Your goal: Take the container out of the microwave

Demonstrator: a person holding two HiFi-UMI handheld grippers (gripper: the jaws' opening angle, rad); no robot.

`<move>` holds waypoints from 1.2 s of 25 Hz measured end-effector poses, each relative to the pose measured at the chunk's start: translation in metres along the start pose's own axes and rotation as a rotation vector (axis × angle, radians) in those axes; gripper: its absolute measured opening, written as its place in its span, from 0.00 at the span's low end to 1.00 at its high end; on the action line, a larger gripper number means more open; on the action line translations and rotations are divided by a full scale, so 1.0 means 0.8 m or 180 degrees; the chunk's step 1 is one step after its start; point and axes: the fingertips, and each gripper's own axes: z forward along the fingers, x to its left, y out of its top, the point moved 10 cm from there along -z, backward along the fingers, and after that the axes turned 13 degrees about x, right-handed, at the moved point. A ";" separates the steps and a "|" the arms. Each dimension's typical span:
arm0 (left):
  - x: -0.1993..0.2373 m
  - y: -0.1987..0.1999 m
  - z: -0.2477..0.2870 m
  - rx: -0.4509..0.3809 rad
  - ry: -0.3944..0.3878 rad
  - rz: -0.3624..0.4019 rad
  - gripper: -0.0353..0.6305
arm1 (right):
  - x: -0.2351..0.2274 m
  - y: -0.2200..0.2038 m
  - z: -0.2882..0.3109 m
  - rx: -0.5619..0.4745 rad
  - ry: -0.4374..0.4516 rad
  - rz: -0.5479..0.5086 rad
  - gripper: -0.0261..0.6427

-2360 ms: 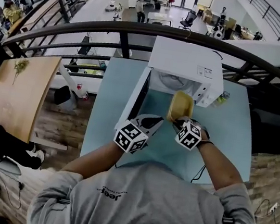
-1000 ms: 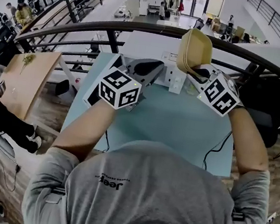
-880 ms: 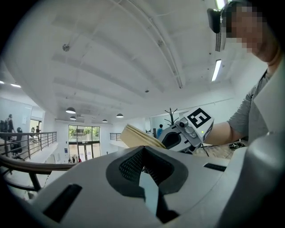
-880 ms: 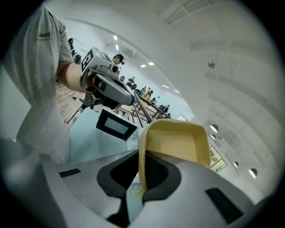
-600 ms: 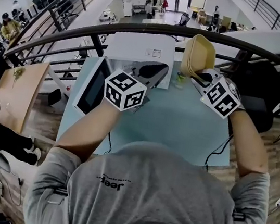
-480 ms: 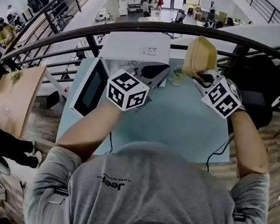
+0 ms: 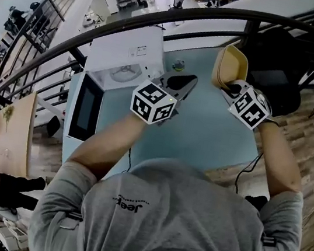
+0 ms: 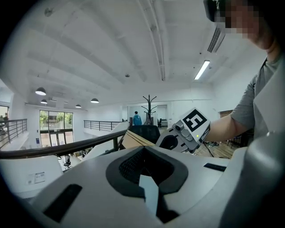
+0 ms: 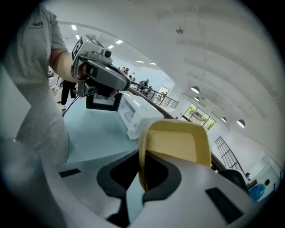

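Note:
The yellow container stands on edge, clear of the microwave, over the far right part of the light blue table. My right gripper is shut on its rim. In the right gripper view the jaws pinch the container wall at the bottom. My left gripper hangs in front of the white microwave, jaws together with nothing between them. The left gripper view looks level over the railing and shows the right gripper with the container's edge.
The microwave's door stands open toward the left, its cavity showing the turntable. A small jar sits on the table beside the microwave. A black railing curves behind the table. A cable hangs off the table's right edge.
Both grippers have come down and swung right, away from the microwave. The container went with the right gripper, from up by the railing to lower over the table's right side.

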 end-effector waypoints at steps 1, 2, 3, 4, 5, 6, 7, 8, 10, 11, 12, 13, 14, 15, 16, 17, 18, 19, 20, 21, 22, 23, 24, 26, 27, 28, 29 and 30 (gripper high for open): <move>-0.002 -0.003 0.014 0.0034 -0.0051 0.0007 0.08 | 0.000 -0.013 0.005 0.0050 0.0003 0.0051 0.09; -0.004 -0.007 0.028 0.0069 -0.0104 0.0016 0.08 | 0.000 -0.026 0.010 0.0102 0.0004 0.0103 0.09; -0.007 -0.010 0.041 0.0106 -0.0158 0.0031 0.08 | 0.002 -0.039 0.014 0.0152 0.0003 0.0161 0.09; -0.011 -0.013 0.054 0.0146 -0.0216 0.0049 0.08 | 0.005 -0.053 0.017 0.0199 0.0003 0.0227 0.09; -0.016 -0.017 0.068 0.0190 -0.0282 0.0069 0.08 | 0.010 -0.068 0.019 0.0245 0.0007 0.0303 0.09; -0.022 -0.021 0.082 0.0240 -0.0358 0.0085 0.08 | 0.017 -0.084 0.021 0.0297 0.0015 0.0382 0.09; -0.028 -0.025 0.096 0.0292 -0.0439 0.0095 0.08 | 0.025 -0.100 0.023 0.0358 0.0026 0.0458 0.09; -0.035 -0.030 0.110 0.0344 -0.0520 0.0098 0.08 | 0.034 -0.117 0.025 0.0426 0.0042 0.0528 0.09; -0.051 -0.041 0.138 0.0435 -0.0676 0.0096 0.08 | 0.052 -0.149 0.031 0.0558 0.0087 0.0652 0.09; -0.059 -0.046 0.152 0.0475 -0.0753 0.0098 0.08 | 0.061 -0.164 0.033 0.0622 0.0103 0.0703 0.09; -0.067 -0.051 0.165 0.0514 -0.0829 0.0107 0.08 | 0.070 -0.179 0.035 0.0685 0.0111 0.0748 0.09; -0.076 -0.055 0.177 0.0553 -0.0901 0.0124 0.08 | 0.079 -0.192 0.036 0.0746 0.0114 0.0792 0.09; -0.085 -0.058 0.189 0.0592 -0.0968 0.0145 0.08 | 0.088 -0.205 0.037 0.0806 0.0113 0.0837 0.09; -0.093 -0.063 0.200 0.0629 -0.1034 0.0166 0.08 | 0.097 -0.218 0.038 0.0866 0.0112 0.0883 0.09; -0.102 -0.068 0.211 0.0664 -0.1100 0.0184 0.08 | 0.108 -0.231 0.040 0.0930 0.0113 0.0930 0.09; -0.111 -0.074 0.222 0.0698 -0.1168 0.0198 0.08 | 0.119 -0.243 0.043 0.0996 0.0117 0.0978 0.09; -0.119 -0.080 0.232 0.0734 -0.1233 0.0211 0.08 | 0.131 -0.255 0.046 0.1066 0.0121 0.1024 0.09; -0.128 -0.087 0.242 0.0774 -0.1293 0.0222 0.08 | 0.142 -0.266 0.050 0.1138 0.0124 0.1063 0.09; -0.136 -0.094 0.252 0.0819 -0.1344 0.0233 0.08 | 0.153 -0.277 0.054 0.1210 0.0124 0.1094 0.09; -0.144 -0.101 0.261 0.0867 -0.1387 0.0248 0.08 | 0.163 -0.287 0.059 0.1279 0.0124 0.1117 0.09; -0.151 -0.108 0.270 0.0916 -0.1425 0.0265 0.08 | 0.172 -0.296 0.065 0.1344 0.0124 0.1137 0.09; -0.158 -0.116 0.277 0.0964 -0.1461 0.0283 0.08 | 0.180 -0.305 0.071 0.1404 0.0124 0.1155 0.09; -0.164 -0.123 0.284 0.1009 -0.1495 0.0299 0.08 | 0.187 -0.312 0.076 0.1460 0.0119 0.1170 0.09; -0.174 -0.136 0.297 0.1093 -0.1551 0.0325 0.08 | 0.199 -0.323 0.087 0.1564 0.0093 0.1174 0.09; -0.177 -0.142 0.302 0.1132 -0.1572 0.0334 0.08 | 0.204 -0.327 0.093 0.1613 0.0073 0.1162 0.09; -0.181 -0.148 0.306 0.1168 -0.1588 0.0339 0.08 | 0.209 -0.330 0.098 0.1658 0.0054 0.1142 0.09; -0.184 -0.154 0.309 0.1201 -0.1601 0.0340 0.08 | 0.214 -0.333 0.103 0.1698 0.0045 0.1117 0.09; -0.188 -0.159 0.312 0.1233 -0.1611 0.0339 0.08 | 0.220 -0.335 0.109 0.1736 0.0045 0.1083 0.09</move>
